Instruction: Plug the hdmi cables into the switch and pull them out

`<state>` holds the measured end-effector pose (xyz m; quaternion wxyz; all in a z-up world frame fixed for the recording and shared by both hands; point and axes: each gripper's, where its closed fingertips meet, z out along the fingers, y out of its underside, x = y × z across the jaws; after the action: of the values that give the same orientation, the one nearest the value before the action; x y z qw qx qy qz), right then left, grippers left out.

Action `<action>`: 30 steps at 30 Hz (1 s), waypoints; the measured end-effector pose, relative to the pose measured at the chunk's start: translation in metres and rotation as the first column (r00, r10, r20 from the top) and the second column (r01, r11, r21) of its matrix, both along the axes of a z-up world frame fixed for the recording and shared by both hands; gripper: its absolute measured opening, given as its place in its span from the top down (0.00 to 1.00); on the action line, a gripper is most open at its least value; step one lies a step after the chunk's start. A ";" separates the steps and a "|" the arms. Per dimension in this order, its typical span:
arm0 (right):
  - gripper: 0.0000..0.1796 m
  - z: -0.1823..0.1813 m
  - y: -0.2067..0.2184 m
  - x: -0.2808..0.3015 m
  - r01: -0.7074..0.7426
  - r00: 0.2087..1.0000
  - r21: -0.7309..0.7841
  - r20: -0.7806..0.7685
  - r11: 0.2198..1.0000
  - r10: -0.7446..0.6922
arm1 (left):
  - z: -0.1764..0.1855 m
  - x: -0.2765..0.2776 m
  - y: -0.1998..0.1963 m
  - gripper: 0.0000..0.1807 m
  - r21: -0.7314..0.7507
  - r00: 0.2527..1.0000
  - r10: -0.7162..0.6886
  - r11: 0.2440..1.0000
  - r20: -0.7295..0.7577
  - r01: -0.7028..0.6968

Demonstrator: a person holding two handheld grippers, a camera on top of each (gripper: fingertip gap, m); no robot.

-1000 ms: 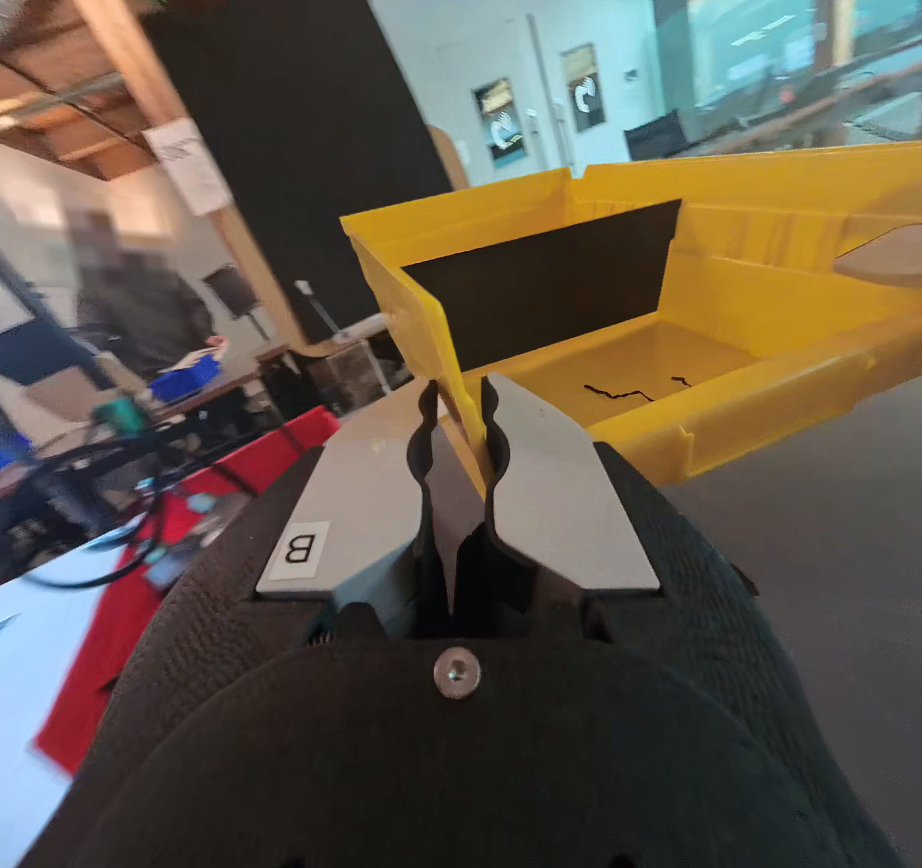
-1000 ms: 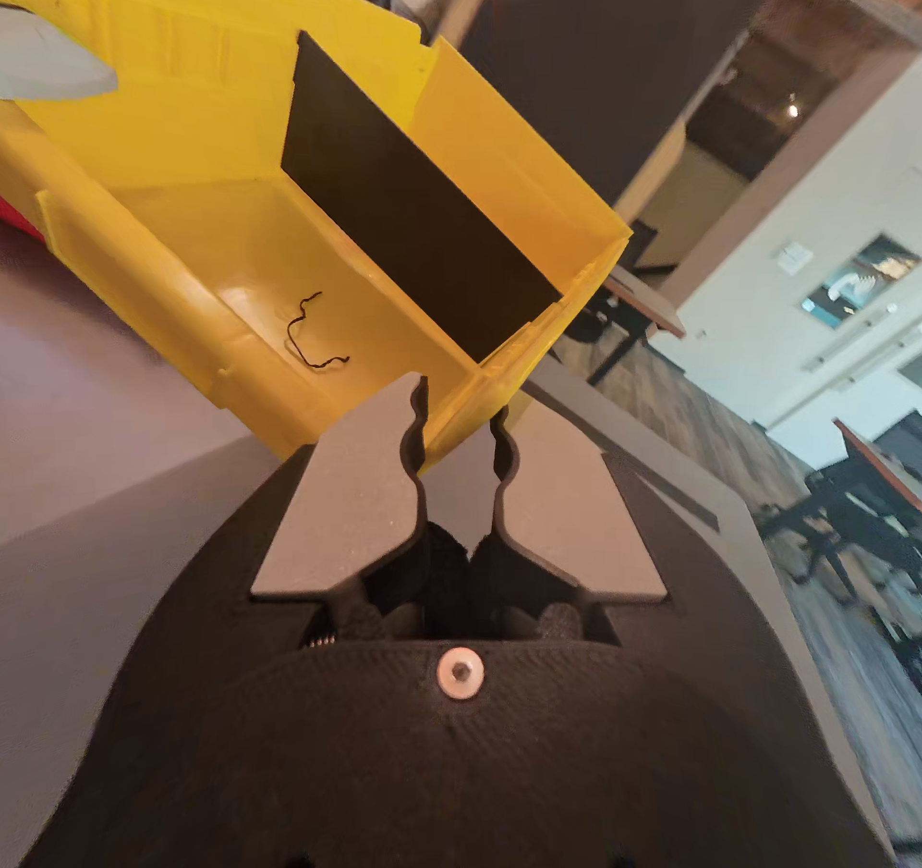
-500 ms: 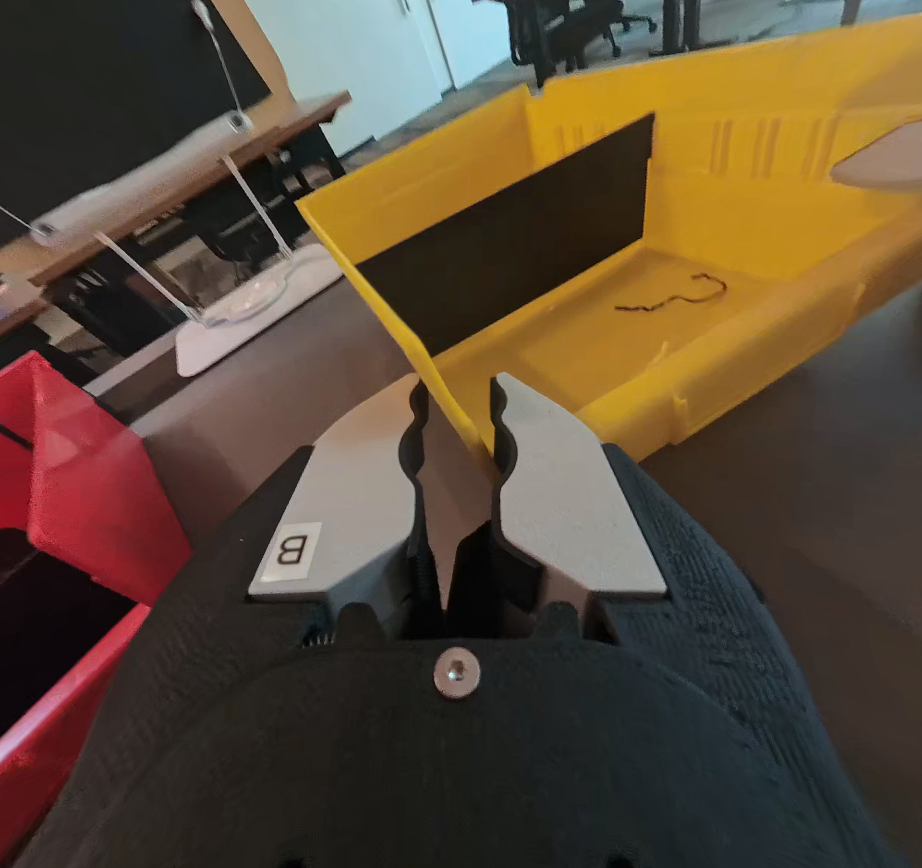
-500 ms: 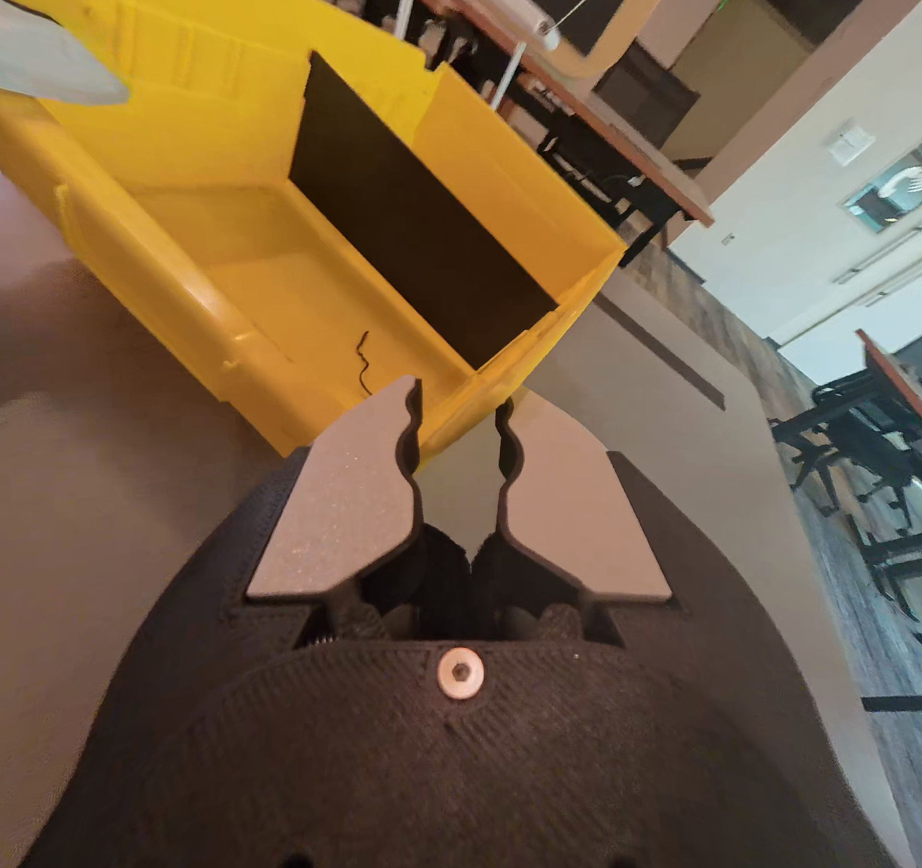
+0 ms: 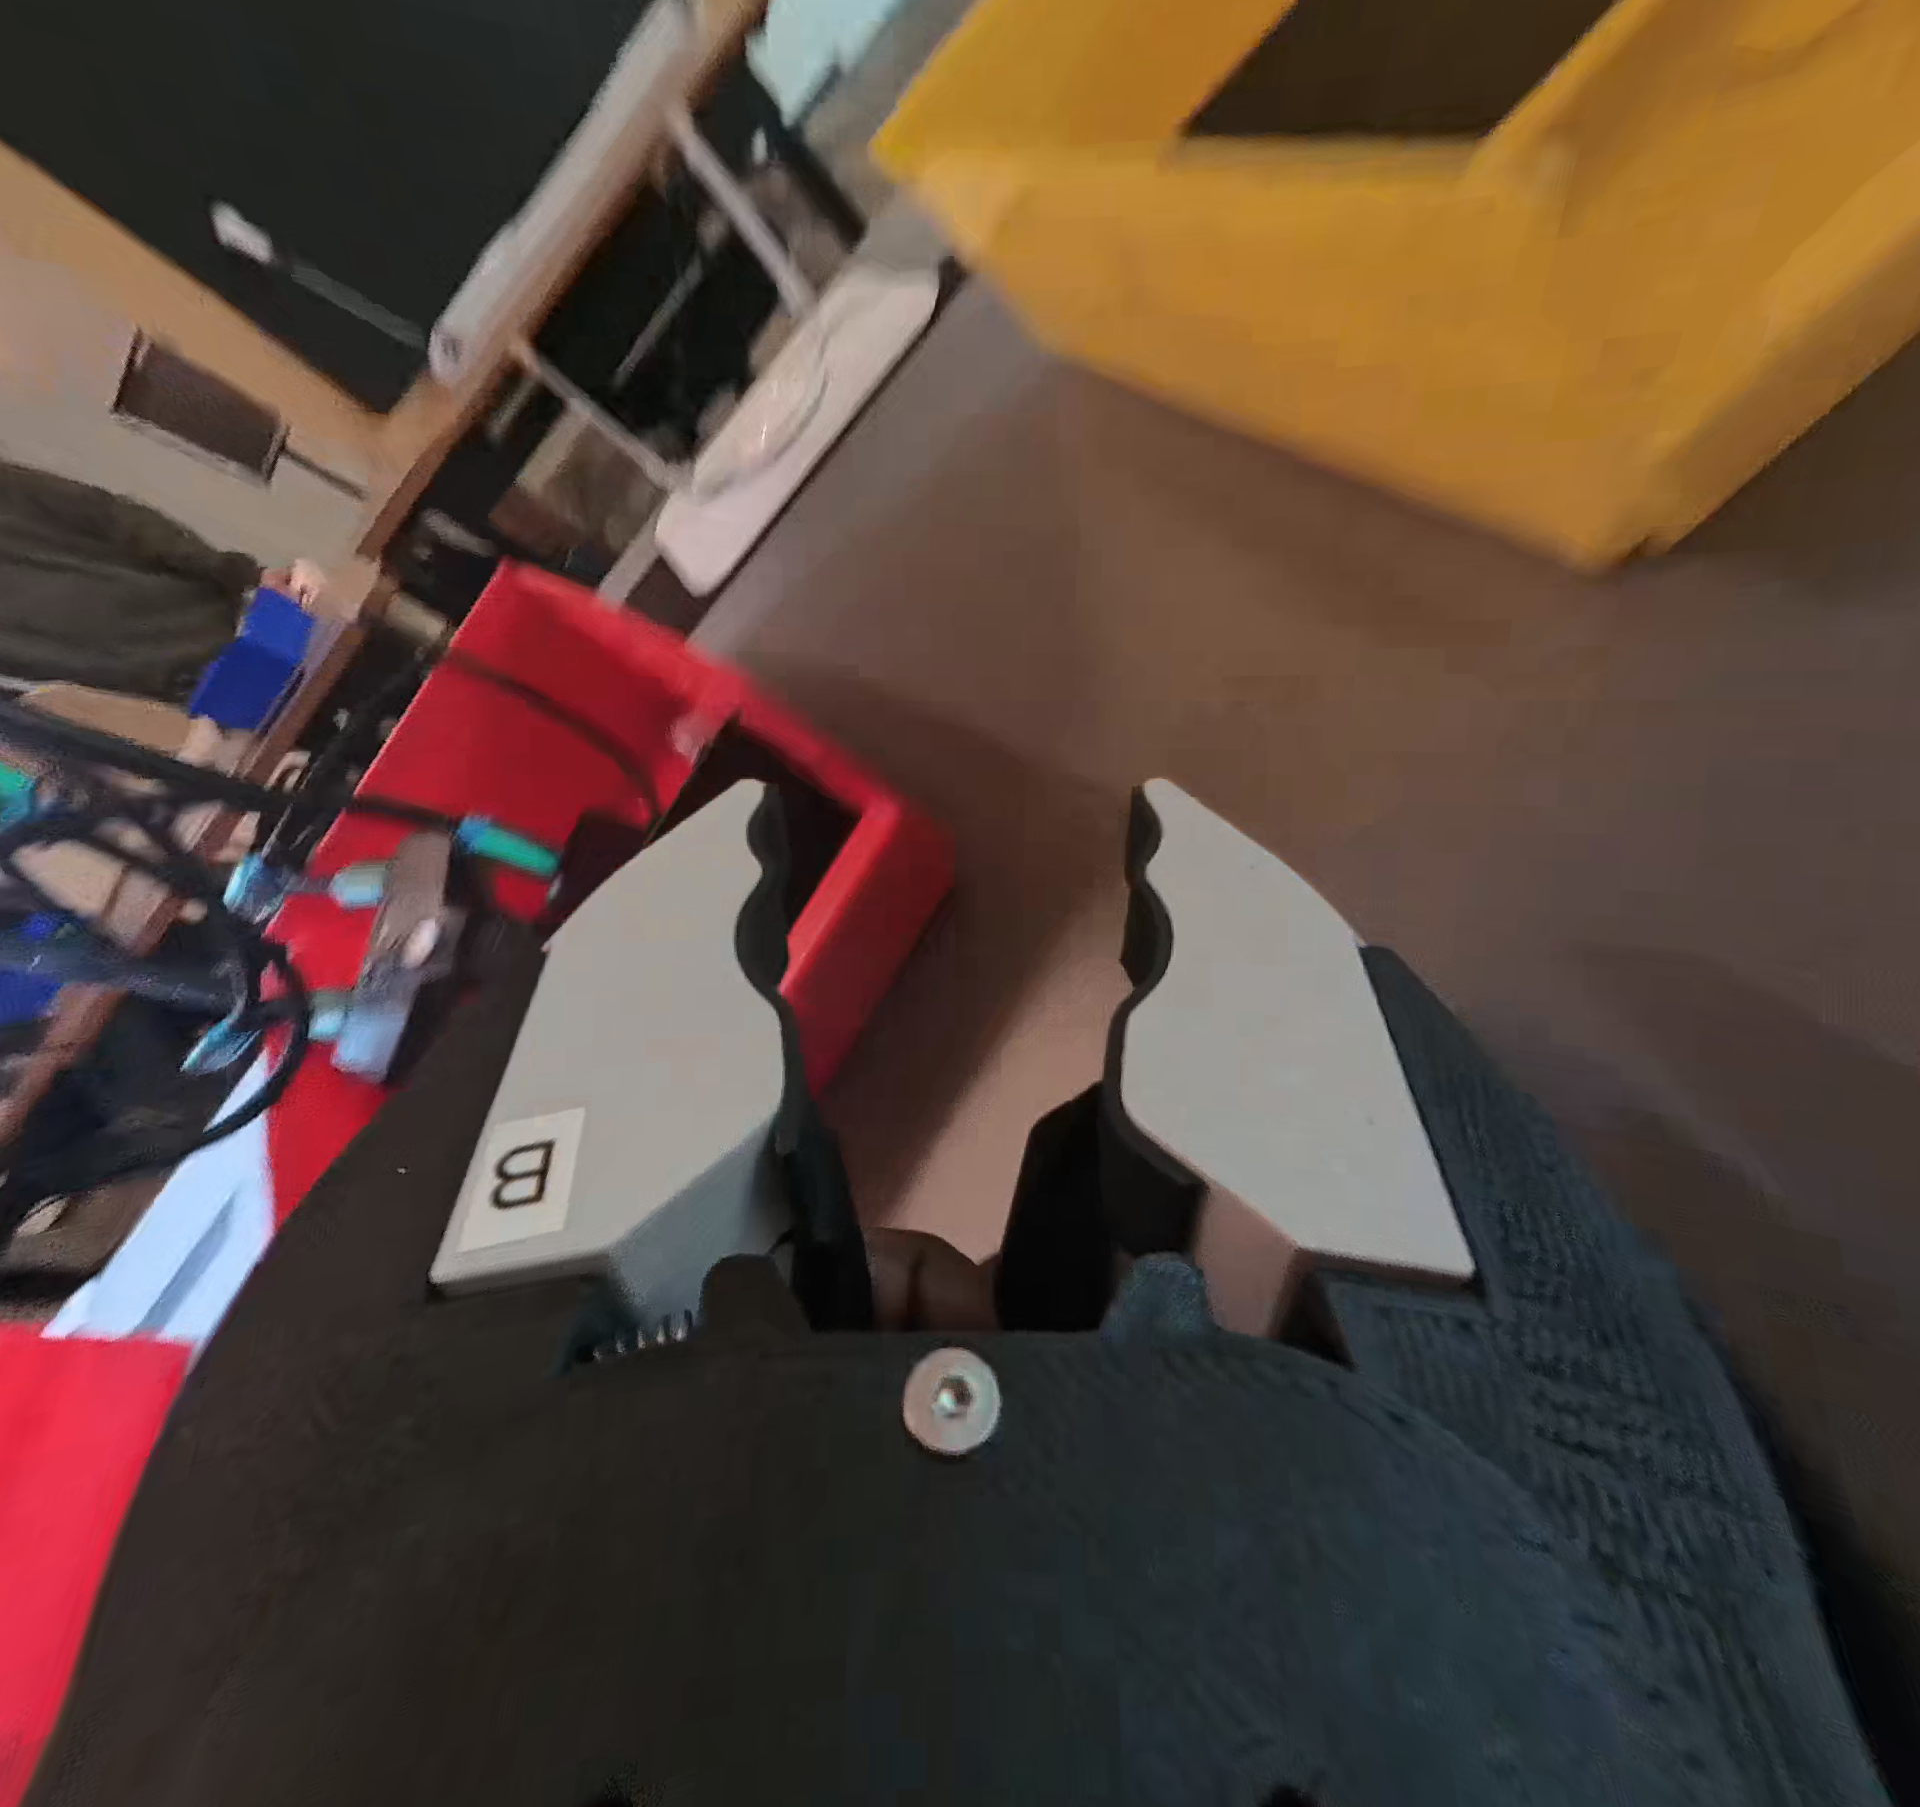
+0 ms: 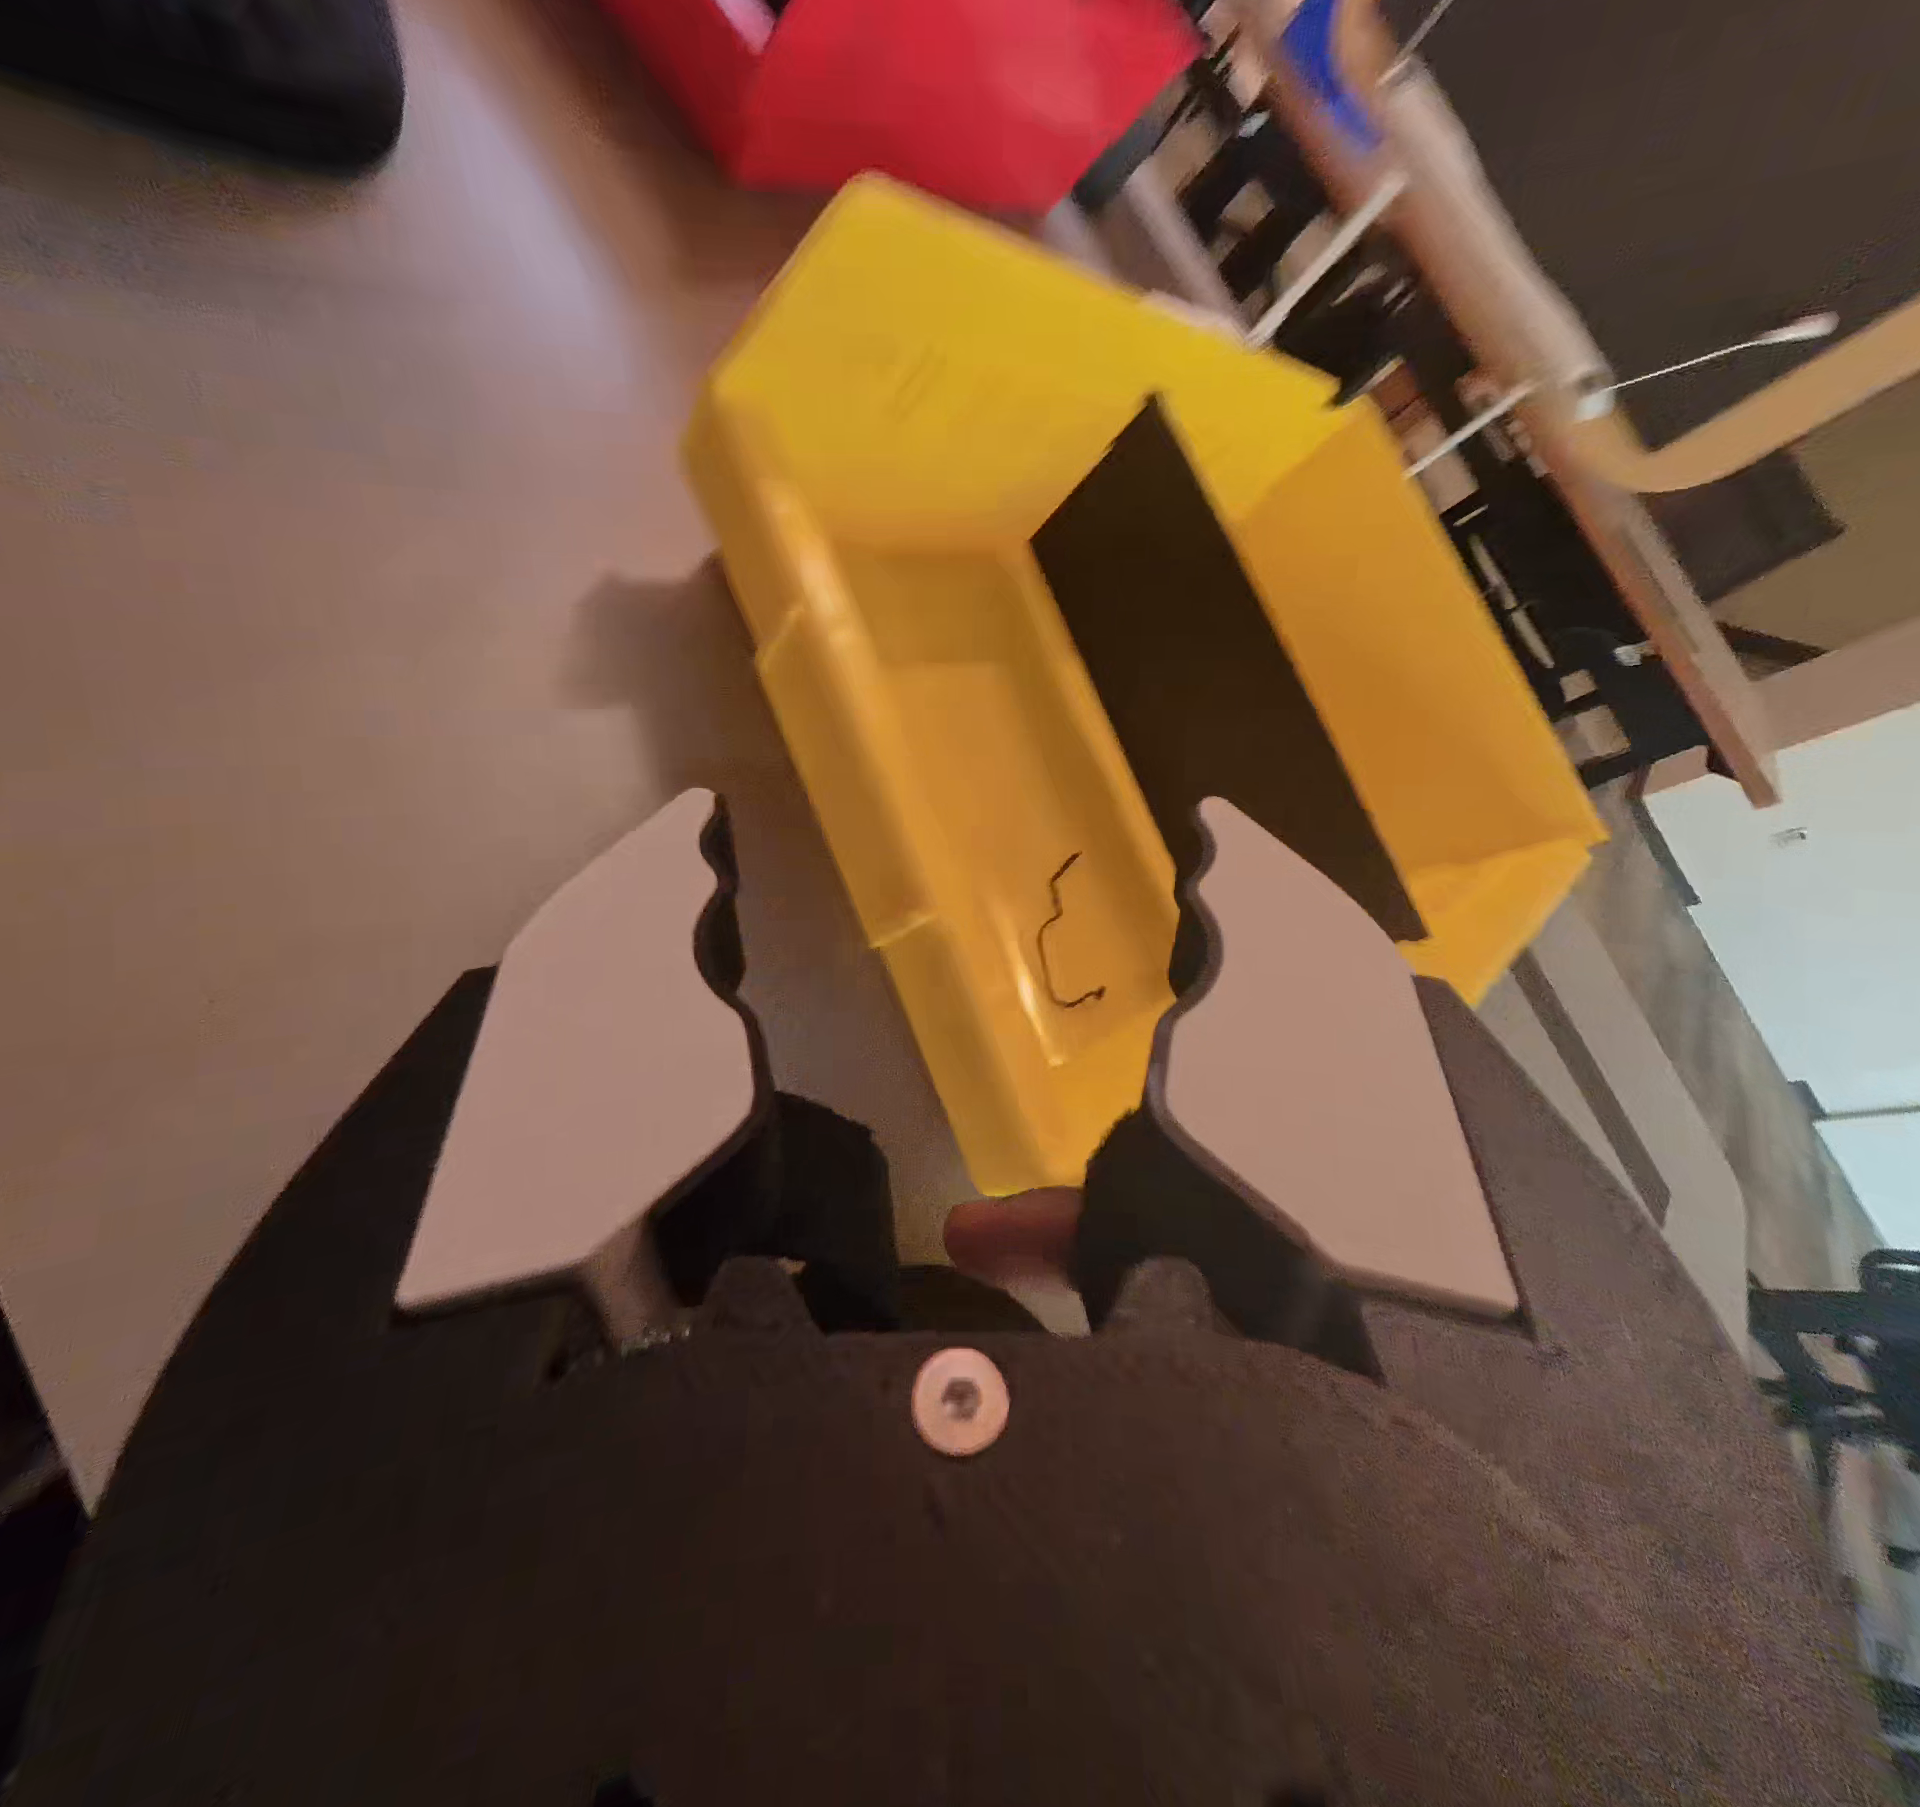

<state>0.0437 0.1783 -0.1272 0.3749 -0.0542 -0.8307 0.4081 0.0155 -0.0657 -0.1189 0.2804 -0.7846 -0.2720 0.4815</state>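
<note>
Left wrist view puts the task's things low at the left, past the left gripper (image 5: pixel 948 910): a tangle of black cables (image 5: pixel 223 968) with teal-tipped plugs and a small grey box (image 5: pixel 400 957) (too blurred to say whether it is the switch) lies on the red bin (image 5: pixel 623 718) near the desk's left edge. This gripper is tilted over the brown desk (image 5: pixel 1195 718), jaws spread wide, nothing between them, the left finger (image 5: pixel 644 1019) overlapping the red bin's near corner. Farther off, a yellow bin (image 5: pixel 1351 303) with a black divider sits toward the desk's far right.

Right wrist view shows no cables. The right gripper (image 6: pixel 956 926) is likewise spread and empty, tilted, with the yellow bin (image 6: pixel 914 407) just ahead, its near corner reaching in between the fingers. A thin black twist of wire (image 6: pixel 1060 936) lies on the bin's floor. Beyond it, the red bin (image 6: pixel 935 64), and the other gripper's black body (image 6: pixel 187 22) at the upper left.
</note>
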 end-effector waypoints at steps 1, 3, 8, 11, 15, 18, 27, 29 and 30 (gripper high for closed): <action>0.55 -0.011 -0.003 -0.002 -0.006 1.000 0.066 0.009 0.998 0.005 | -0.007 -0.003 -0.021 0.65 -0.046 0.999 0.032 0.998 0.039 -0.030; 0.57 -0.028 -0.009 -0.005 -0.024 1.000 0.164 0.007 0.986 0.023 | -0.022 -0.008 -0.054 0.66 -0.132 0.992 0.066 0.990 0.107 -0.051; 0.62 -0.051 -0.014 -0.013 -0.040 0.999 0.359 -0.008 0.932 0.046 | -0.043 -0.024 -0.099 0.68 -0.265 0.985 0.096 0.963 0.144 -0.055; 0.73 -0.058 -0.014 -0.021 -0.037 0.997 0.458 -0.039 0.888 0.062 | -0.061 -0.032 -0.114 0.70 -0.320 0.968 0.106 0.947 0.229 -0.028; 0.82 -0.062 0.002 -0.040 0.033 0.996 0.564 -0.084 0.825 0.018 | -0.072 -0.044 -0.138 0.80 -0.385 0.966 0.128 0.922 0.225 -0.032; 0.81 -0.062 0.023 -0.052 0.083 0.996 0.595 -0.076 0.799 -0.047 | -0.072 -0.039 -0.150 0.79 -0.383 0.967 0.140 0.922 0.211 -0.050; 0.82 -0.063 0.105 -0.086 0.166 0.986 0.607 -0.100 0.777 -0.133 | -0.072 -0.005 -0.196 0.79 -0.414 0.961 0.198 0.904 0.191 -0.105; 0.82 -0.063 0.131 -0.091 0.180 0.983 0.613 -0.096 0.769 -0.154 | -0.072 0.006 -0.207 0.79 -0.428 0.958 0.210 0.897 0.195 -0.110; 0.82 -0.063 0.143 -0.091 0.181 0.983 0.620 -0.095 0.763 -0.157 | -0.072 0.013 -0.212 0.79 -0.433 0.956 0.218 0.894 0.198 -0.114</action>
<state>-0.0470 0.3216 -0.1907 0.4222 0.0065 -0.9034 0.0745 0.0283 -0.2778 -0.1904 0.0288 -0.8526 -0.2613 0.4516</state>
